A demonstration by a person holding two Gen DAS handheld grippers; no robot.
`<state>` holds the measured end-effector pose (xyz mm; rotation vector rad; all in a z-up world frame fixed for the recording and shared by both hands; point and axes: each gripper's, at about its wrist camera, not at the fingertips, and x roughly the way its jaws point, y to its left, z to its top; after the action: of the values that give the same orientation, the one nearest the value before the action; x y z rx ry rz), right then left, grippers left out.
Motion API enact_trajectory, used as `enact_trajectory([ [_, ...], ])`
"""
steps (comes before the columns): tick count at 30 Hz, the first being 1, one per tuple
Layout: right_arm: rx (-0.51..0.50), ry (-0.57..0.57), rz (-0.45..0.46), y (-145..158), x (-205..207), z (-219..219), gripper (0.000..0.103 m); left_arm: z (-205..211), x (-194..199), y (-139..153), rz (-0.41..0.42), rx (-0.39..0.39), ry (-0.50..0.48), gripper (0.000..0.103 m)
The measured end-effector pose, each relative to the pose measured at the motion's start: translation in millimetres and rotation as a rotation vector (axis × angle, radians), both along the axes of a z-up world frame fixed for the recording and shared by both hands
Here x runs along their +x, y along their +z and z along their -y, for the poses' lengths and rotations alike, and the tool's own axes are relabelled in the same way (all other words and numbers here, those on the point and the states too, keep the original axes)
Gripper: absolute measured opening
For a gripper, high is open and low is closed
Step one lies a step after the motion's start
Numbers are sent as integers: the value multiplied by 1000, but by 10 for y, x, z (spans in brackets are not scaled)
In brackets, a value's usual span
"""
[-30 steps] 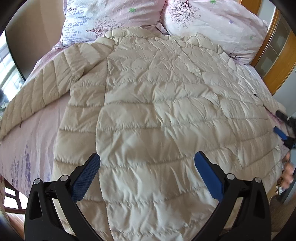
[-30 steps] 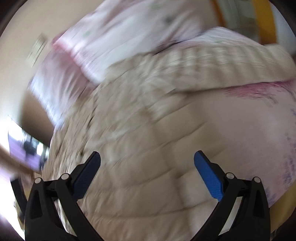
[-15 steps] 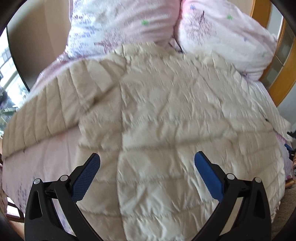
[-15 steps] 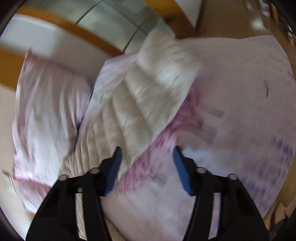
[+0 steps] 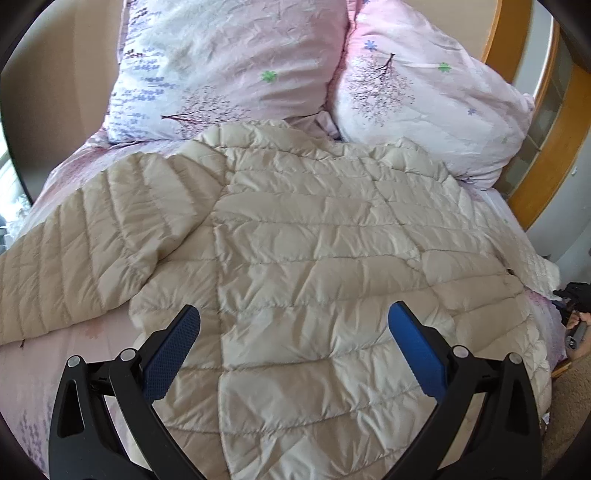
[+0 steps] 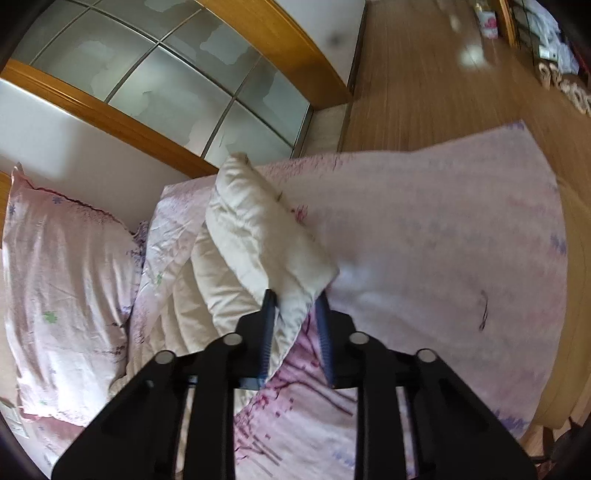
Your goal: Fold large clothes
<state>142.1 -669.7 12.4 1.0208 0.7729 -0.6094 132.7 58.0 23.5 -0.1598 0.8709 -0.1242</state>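
A home bedroom: bed [image 5: 70,343] with floral pillows [image 5: 229,62], wooden floor [image 6: 424,85].

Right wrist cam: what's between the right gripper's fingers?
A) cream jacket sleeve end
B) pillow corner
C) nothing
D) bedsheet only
A: the right gripper is closing its jaws on the end of the cream quilted jacket's sleeve, lifted off the pink bedsheet.

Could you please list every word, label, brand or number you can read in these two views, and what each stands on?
None can be read: the cream quilted jacket, the pink pillows and the bedsheet show only floral prints, no lettering. Items on the far floor are too blurred to read.
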Motion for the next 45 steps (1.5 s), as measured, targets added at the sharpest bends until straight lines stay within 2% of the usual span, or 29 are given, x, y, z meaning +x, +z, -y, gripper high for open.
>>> enact_trajectory([
  [3,-66,21,-23,57,104,-66,7,-23,27,-5,6,-60,-15,102],
  [7,-223,80,-47,294,249,-306,6,-83,39,8,32,-195,-29,102],
  [10,-318,152,-8,532,366,-571,6,-119,53,24,47,-267,-30,102],
  [15,-404,337,110,921,550,-1205,5,-111,91,51,55,-323,-57,102],
  [18,-409,468,176,1076,624,-1669,5,-131,162,23,25,-403,-67,102],
  [21,-402,648,241,1166,708,-2287,5,-137,259,-22,-16,-492,-73,102],
  [26,-354,957,297,1097,724,-3331,5,-39,387,-37,-31,-584,-109,101],
  [29,-295,1094,283,924,720,-3827,5,26,481,-53,-37,-633,-123,101],
  [34,-265,1280,203,599,640,-4507,6,121,680,-199,-99,-712,-116,100],
  [36,-246,1343,168,499,636,-4661,16,163,730,-267,-130,-729,-116,97],
  [37,-236,1356,159,483,624,-4713,25,197,759,-309,-153,-735,-116,95],
  [38,-215,1366,155,499,575,-4692,50,235,784,-350,-172,-742,-119,92],
  [39,-198,1358,161,524,546,-4682,64,260,795,-372,-183,-747,-123,91],
  [42,-88,1305,193,610,441,-4371,66,359,838,-439,-221,-762,-131,90],
  [45,97,1177,177,606,443,-3942,67,443,889,-478,-245,-756,-127,86],
])
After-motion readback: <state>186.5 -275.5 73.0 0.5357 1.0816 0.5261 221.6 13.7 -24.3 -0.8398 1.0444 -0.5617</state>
